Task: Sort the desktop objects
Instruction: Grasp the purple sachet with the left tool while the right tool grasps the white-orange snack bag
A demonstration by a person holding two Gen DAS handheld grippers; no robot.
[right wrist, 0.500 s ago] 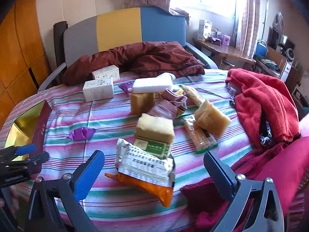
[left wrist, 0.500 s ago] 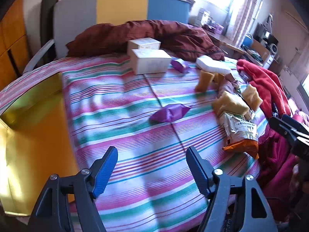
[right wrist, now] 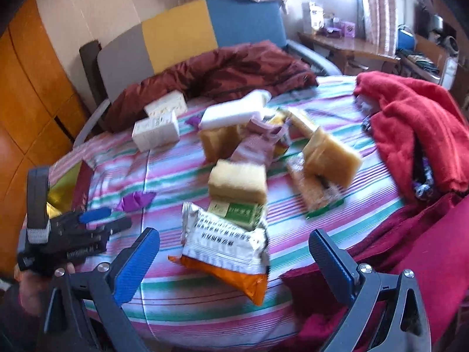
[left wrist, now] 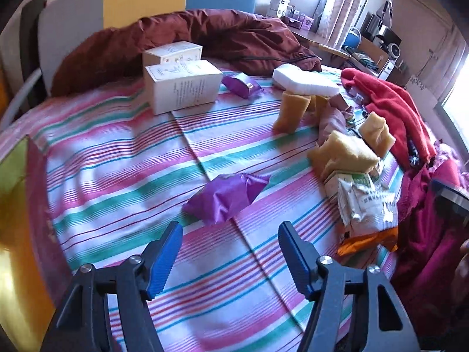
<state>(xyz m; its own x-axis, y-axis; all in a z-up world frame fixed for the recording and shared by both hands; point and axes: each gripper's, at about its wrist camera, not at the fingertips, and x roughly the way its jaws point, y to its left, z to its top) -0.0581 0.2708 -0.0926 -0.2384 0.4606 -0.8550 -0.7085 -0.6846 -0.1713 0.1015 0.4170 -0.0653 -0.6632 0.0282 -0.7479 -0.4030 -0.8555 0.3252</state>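
Left gripper (left wrist: 230, 252) hung wide open and empty just short of the purple packet (left wrist: 227, 198), which lay alone on the striped cloth (left wrist: 123, 158), between the gold tray (left wrist: 17, 193) on one side and the heap of goods on the other. Right gripper (right wrist: 234, 259) stood just as wide apart, with nothing between its fingers, low over the silver and orange bag (right wrist: 227, 248).

That purple packet looked light and soft, its foil crinkled and twisted at the ends (likely slippery under hard pads). I judged the plump middle the best hold, across its short width, since the twisted ends would slide out. The bag looked puffy and thin-walled; a pinch at the sealed edge should do. Yellow sponges (right wrist: 237, 180) would squash and spring back.

Print covered the white boxes (left wrist: 183, 85) and the bag, apparently in Chinese characters, but blur kept me from reading any of it. A green label (right wrist: 239, 212) under one sponge was equally unreadable. No brand could be made out.
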